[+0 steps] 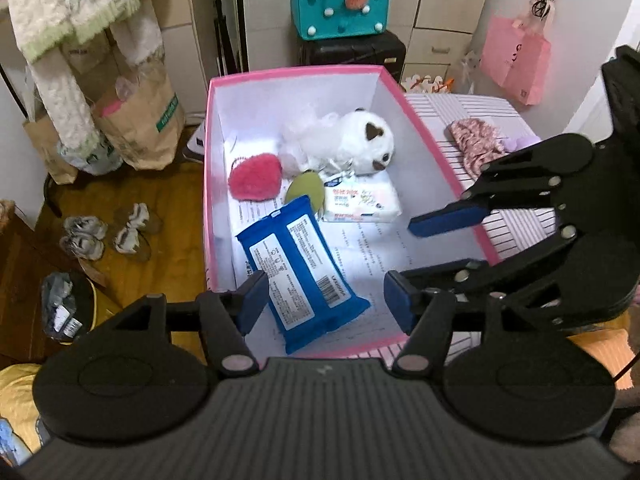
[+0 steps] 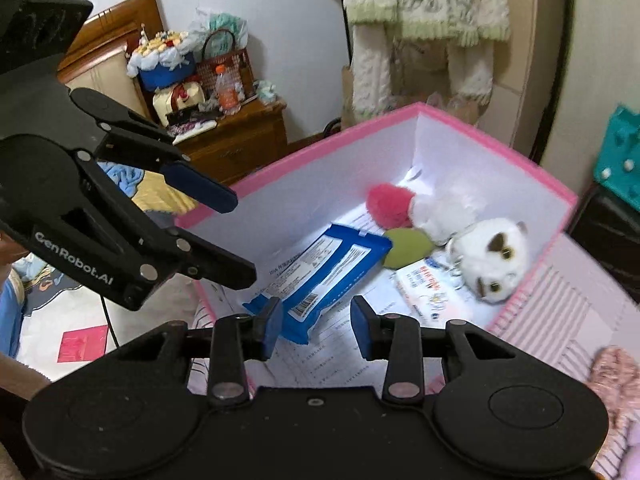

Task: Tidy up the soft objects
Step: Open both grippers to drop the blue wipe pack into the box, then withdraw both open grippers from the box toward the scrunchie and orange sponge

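Note:
A pink box [image 1: 296,100] with white walls stands open on a striped bed cover [image 1: 460,108]. Inside lie a blue wipes pack [image 1: 300,264], a white tissue pack [image 1: 360,202], a white plush cat [image 1: 356,142], a pink fluffy pouch [image 1: 256,178] and a green soft piece [image 1: 306,190]. My left gripper [image 1: 326,300] hovers open above the blue pack without touching it. My right gripper [image 1: 412,248] hangs beside it over the box's right side. In the right wrist view the right gripper [image 2: 316,328] stands narrowly open over the blue pack [image 2: 324,268], with the left gripper [image 2: 236,238] at the left.
A pink floral fabric piece [image 1: 476,144] lies on the bed cover right of the box. Behind the box stand a black suitcase [image 1: 352,50] and a teal felt bag [image 1: 340,0]. Paper bags [image 1: 140,120] and shoes [image 1: 104,232] sit on the wooden floor at left.

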A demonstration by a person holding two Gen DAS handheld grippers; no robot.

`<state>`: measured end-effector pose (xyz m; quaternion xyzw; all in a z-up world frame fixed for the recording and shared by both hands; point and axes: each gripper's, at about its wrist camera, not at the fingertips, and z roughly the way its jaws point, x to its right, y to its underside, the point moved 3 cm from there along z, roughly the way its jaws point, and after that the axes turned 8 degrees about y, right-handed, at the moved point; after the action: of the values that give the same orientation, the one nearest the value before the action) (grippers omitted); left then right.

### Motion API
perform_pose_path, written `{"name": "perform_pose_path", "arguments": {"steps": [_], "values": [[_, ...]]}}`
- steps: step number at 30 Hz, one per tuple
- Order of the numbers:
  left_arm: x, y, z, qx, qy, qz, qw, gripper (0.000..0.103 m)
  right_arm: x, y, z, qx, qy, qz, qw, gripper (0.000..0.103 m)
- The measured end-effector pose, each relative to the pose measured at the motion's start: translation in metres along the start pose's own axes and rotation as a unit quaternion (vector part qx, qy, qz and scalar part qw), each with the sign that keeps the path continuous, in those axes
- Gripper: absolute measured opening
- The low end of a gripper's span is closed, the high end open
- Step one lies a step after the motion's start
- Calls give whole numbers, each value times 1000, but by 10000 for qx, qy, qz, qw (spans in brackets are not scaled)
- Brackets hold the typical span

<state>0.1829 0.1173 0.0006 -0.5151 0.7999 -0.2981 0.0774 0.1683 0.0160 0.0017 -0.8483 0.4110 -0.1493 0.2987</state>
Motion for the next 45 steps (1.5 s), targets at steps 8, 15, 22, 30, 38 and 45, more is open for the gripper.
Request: {"name": "perform_pose_path", "arguments": {"steps": [8, 15, 22, 30, 38, 45], "values": [[34, 12, -35, 109, 29, 185, 9998, 68, -8, 7, -61, 364, 382, -132, 9985, 44], [67, 22, -57, 301, -2, 484, 9984, 72, -12, 23, -106, 653, 533, -197, 9962, 46], [103, 25, -58, 231, 173, 774, 9966, 74, -9, 47, -139, 889, 686, -266, 9933, 50], [138, 28, -39, -34, 419, 1112, 9929, 76, 7, 88, -159, 794, 872, -58, 9930, 58], [177, 31, -19, -163, 897, 1430, 9855, 76, 35, 122, -165, 539, 1142, 496, 9908, 60], [202, 30, 7, -130, 1121, 1473, 9826, 76, 54, 150, -170, 622, 1588, 713, 9828, 64]]}}
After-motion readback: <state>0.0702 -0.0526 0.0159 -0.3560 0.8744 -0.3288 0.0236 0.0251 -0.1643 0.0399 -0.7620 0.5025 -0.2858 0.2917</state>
